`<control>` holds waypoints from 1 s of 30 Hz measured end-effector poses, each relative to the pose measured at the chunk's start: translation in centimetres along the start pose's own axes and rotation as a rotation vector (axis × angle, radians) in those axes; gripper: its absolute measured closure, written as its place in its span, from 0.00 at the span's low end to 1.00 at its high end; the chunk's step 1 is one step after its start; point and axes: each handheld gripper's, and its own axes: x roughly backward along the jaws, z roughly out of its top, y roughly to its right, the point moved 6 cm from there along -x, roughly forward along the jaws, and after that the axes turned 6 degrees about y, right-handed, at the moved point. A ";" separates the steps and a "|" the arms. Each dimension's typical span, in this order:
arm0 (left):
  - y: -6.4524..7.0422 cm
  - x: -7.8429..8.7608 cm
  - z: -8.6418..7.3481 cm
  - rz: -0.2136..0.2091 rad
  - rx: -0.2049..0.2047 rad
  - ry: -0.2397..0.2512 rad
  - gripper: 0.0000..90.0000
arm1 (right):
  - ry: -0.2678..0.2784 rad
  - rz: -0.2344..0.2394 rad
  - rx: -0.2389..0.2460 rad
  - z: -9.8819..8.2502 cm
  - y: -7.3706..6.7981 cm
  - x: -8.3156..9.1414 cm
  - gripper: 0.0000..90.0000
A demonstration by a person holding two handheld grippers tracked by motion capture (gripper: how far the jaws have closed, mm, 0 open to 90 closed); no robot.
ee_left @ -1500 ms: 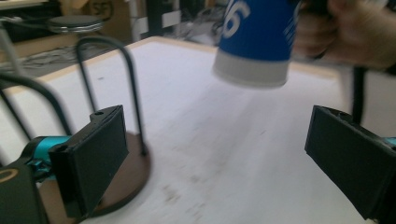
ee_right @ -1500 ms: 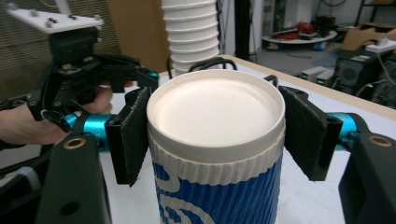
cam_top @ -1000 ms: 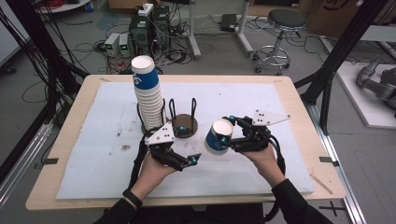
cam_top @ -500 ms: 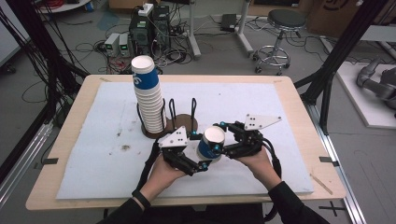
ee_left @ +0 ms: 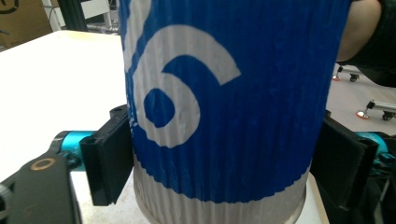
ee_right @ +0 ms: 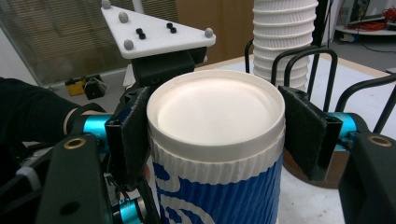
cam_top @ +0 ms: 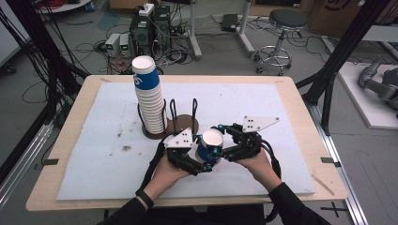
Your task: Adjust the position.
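A blue-and-white ribbed paper cup [cam_top: 210, 143] is held bottom-up just above the white mat, in front of the cup holder. My right gripper [cam_top: 217, 139] comes in from the right and is shut on the cup [ee_right: 215, 154] near its upturned base, one pad on each side. My left gripper [cam_top: 202, 159] reaches in from the left and lower down. Its jaws have just been closing with the cup [ee_left: 224, 102] between them, and both pads [ee_left: 109, 161] now press on the blue wall.
A tall stack of white cups [cam_top: 148, 98] topped by a blue one stands in a brown-based holder [cam_top: 180, 124] with black wire loops, just behind the grippers. A white mat [cam_top: 281, 117] covers the wooden table. Chairs, cables and frames stand beyond.
My left gripper moved right to the cup and its jaws came in onto it. The right gripper brought the cup a little left and nearer, keeping its hold.
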 end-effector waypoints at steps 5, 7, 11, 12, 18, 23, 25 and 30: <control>0.0 0.3 0.1 -0.008 -0.015 -0.027 0.23 | -0.002 0.003 0.005 0.0 -0.1 0.0 0.34; 0.0 0.3 0.1 -0.013 -0.020 -0.040 0.23 | -0.010 0.004 0.014 0.0 -0.1 0.0 0.33; 0.0 0.4 0.3 -0.022 -0.044 -0.086 0.24 | -0.027 0.020 -0.005 0.1 0.0 0.0 0.23; 0.0 0.4 0.3 -0.023 -0.047 -0.095 0.24 | -0.035 0.021 -0.012 0.2 0.0 0.1 0.23; 0.1 0.7 0.5 -0.022 -0.085 -0.215 0.25 | -0.131 -0.003 0.034 0.8 0.0 0.5 0.22; 0.0 0.8 0.6 0.000 -0.116 -0.312 0.26 | -0.241 -0.024 0.082 0.5 -0.3 0.3 0.22; 0.0 0.9 0.6 -0.002 -0.119 -0.329 0.26 | -0.271 -0.034 0.083 0.2 -0.2 0.1 0.22; 0.1 0.9 0.7 0.012 -0.128 -0.336 0.25 | -0.313 -0.025 0.082 -0.3 -0.1 -0.3 0.30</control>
